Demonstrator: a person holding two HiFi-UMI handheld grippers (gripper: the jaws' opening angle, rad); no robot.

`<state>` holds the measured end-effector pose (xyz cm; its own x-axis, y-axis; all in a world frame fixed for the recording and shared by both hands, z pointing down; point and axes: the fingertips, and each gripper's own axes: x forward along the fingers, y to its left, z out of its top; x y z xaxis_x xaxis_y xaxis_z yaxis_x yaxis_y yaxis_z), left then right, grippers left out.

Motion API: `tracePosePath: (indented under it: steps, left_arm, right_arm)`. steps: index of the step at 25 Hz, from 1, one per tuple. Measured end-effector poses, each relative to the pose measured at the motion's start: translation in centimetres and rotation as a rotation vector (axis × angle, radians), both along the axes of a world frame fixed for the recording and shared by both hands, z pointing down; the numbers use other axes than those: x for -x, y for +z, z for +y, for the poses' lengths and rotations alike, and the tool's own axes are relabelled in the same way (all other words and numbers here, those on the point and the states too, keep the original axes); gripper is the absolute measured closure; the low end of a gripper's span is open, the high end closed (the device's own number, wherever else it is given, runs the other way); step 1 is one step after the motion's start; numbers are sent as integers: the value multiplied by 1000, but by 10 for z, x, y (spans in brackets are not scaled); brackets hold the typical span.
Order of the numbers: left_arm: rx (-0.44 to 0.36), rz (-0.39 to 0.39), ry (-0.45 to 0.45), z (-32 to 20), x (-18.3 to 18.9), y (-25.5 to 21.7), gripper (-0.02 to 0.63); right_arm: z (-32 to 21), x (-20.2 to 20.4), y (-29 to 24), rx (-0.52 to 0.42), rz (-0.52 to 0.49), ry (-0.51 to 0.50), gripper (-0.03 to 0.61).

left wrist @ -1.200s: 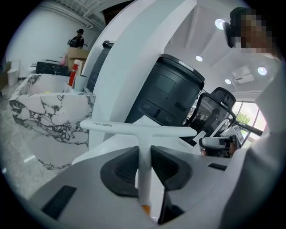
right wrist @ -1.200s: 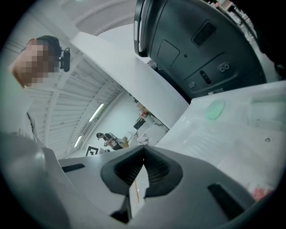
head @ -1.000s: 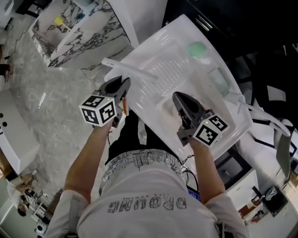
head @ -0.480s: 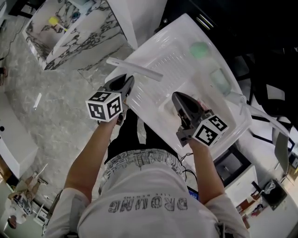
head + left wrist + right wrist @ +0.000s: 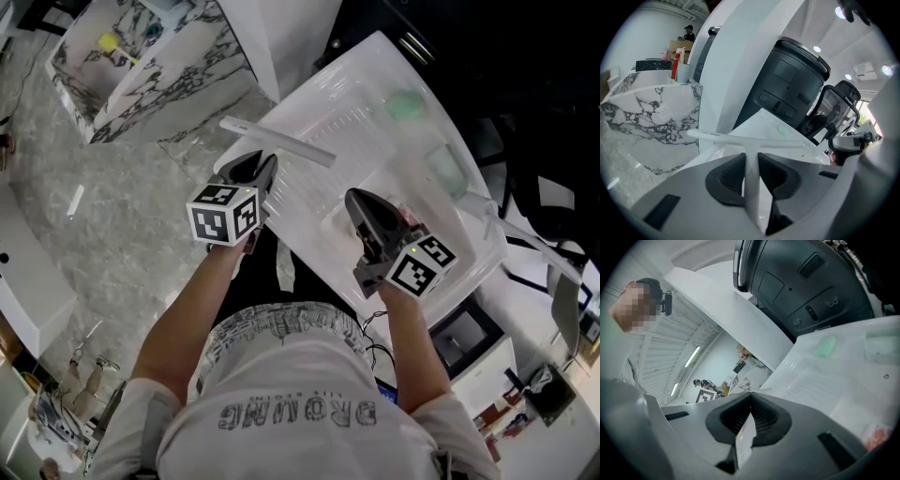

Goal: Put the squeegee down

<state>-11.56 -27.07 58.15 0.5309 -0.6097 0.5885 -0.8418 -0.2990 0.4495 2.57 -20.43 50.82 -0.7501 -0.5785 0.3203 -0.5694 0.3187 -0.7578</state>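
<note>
You are gripping squeegee by handle in left tool, jaws pressing on it; blade lying crosswise ahead of the tool, over worktop left edge, seemingly not resting yet. Right tool closed, empty.

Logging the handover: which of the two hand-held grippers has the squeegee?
The left hand-held gripper: its jaws clamp the handle of the white squeegee. The right hand-held gripper has its jaws shut on nothing.

Left gripper: arm extended, jaws clamped on squeegee handle, at sink top left edge.
Right gripper: jaws together, empty, over sink top middle.
</note>
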Motion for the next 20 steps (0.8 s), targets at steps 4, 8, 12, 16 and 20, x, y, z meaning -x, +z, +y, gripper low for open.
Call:
tracePosePath:
  steps: [4, 8, 12, 16, 20]
  left_arm:
    - [19, -31, -6, -2, -3, 4, 518]
    - [33, -59, -6, -4, -5, 8, 518]
    - [44, -83, -4, -5, -8, 11, 518]
    - [53, -106, 3, -6, -10, 14, 518]
    - [61, -117, 5, -6, -11, 16, 518]
  right_arm:
    - [-2, -1, 1, 3, -8, 0, 571]
    - [-4, -5, 5, 9, -12, 5, 571]
    - [-5, -7, 8, 14, -20, 7, 571]
    - [-5, -9, 11, 20, -30, 9, 571]
    - [-5, -10, 15, 24, -38, 15, 571]
